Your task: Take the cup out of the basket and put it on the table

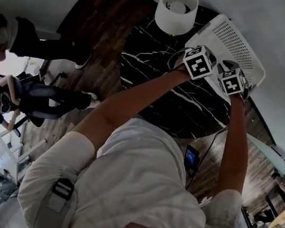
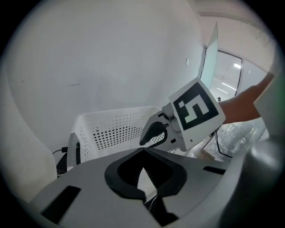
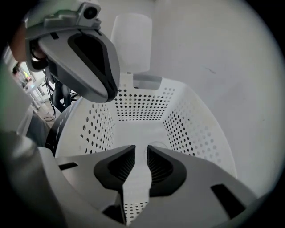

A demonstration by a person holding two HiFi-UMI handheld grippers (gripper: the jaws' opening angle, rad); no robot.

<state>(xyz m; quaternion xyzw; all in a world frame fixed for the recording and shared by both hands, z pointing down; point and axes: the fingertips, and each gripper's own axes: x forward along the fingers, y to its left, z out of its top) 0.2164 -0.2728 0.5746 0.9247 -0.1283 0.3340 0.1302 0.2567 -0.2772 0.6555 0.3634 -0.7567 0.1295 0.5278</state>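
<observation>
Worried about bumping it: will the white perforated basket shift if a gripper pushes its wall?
Probably light: the basket has thin perforated plastic walls and little shows inside. It likely slides easily on the glossy marble table. The walls may flex slightly.

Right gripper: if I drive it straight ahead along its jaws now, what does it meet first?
The right gripper points into the white basket. A faint rounded rim just past the jaw tips, probably the cup, looks first in line; failing that, the basket floor. Depth is unclear.
</observation>
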